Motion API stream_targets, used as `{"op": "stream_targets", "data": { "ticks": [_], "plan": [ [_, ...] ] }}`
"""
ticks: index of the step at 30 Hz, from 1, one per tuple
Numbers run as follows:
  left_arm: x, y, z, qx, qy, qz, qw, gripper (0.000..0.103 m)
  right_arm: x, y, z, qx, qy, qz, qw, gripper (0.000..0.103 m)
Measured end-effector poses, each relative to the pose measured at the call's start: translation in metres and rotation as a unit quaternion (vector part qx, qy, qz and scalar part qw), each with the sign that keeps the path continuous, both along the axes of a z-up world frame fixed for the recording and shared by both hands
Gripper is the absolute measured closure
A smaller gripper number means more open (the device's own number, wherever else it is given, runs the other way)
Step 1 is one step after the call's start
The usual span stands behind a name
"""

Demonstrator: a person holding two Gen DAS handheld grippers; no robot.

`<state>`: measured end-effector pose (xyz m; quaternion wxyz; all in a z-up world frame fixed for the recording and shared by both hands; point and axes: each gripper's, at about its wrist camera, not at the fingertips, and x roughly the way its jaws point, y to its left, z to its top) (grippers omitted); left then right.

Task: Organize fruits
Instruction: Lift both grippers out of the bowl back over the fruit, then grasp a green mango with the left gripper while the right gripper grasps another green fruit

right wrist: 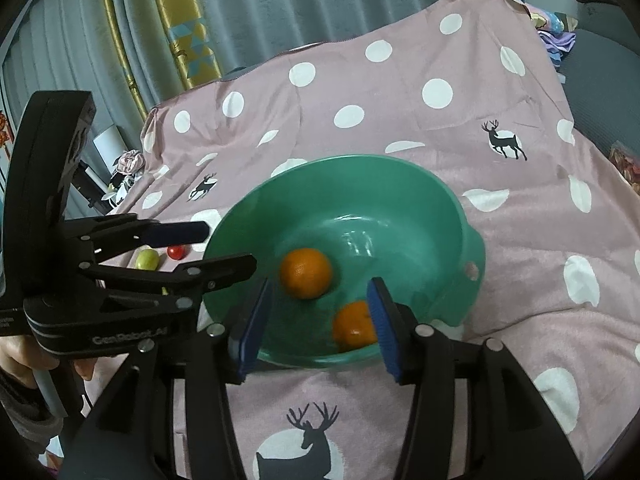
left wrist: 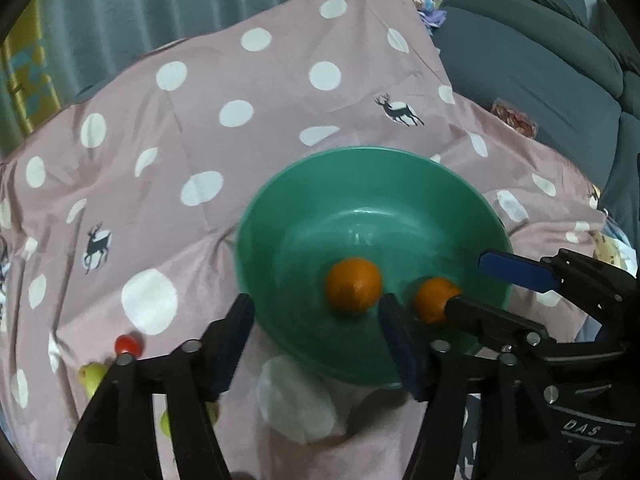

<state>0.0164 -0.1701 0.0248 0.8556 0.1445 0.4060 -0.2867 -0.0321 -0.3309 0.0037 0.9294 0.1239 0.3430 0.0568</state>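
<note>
A green bowl sits on the pink dotted cloth and holds two oranges, one near the middle and one at the near wall. My left gripper is open and empty over the bowl's left rim. My right gripper is open and empty over the bowl's near rim, beside the second orange. A red cherry tomato and a green fruit lie on the cloth left of the bowl.
The cloth covers the whole table and is wrinkled. Another green fruit lies partly hidden under my left gripper. A grey sofa stands at the right and curtains hang behind.
</note>
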Motion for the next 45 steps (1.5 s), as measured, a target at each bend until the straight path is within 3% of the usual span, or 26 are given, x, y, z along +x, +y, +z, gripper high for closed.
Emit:
{"op": "stream_targets", "data": {
  "ticks": [3, 6, 8, 14, 21, 27, 34, 45],
  "plan": [
    [-0.003, 0.013, 0.004, -0.009, 0.001, 0.012, 0.9999, 0.036, -0.003, 0.002, 0.006, -0.002, -0.008, -0.002, 1.0, 0.049],
    [-0.005, 0.026, 0.009, -0.015, -0.001, 0.03, 0.9994, 0.026, -0.008, 0.006, 0.014, -0.004, -0.017, -0.004, 1.0, 0.041],
    [-0.007, 0.038, 0.012, -0.023, -0.002, 0.04, 0.999, 0.025, -0.011, 0.008, 0.017, -0.005, -0.022, -0.005, 1.0, 0.036],
    [-0.014, 0.087, 0.019, -0.038, -0.009, 0.095, 0.9946, 0.017, -0.02, 0.017, 0.026, -0.001, -0.033, 0.007, 0.999, 0.03],
    [-0.024, 0.179, 0.021, -0.066, -0.005, 0.2, 0.9777, 0.016, -0.029, 0.036, 0.036, 0.007, -0.045, 0.045, 0.998, 0.027],
    [-0.04, 0.23, 0.009, -0.072, 0.005, 0.253, 0.9649, 0.016, -0.03, 0.056, 0.039, 0.005, -0.04, 0.076, 0.996, 0.027],
    [-0.052, 0.258, -0.016, -0.081, 0.035, 0.276, 0.9572, 0.016, -0.028, 0.079, 0.037, -0.007, -0.025, 0.111, 0.993, 0.027],
    [-0.052, 0.241, -0.038, -0.066, 0.044, 0.235, 0.9687, 0.016, -0.02, 0.121, 0.017, -0.019, 0.012, 0.166, 0.986, 0.027]
  ]
}}
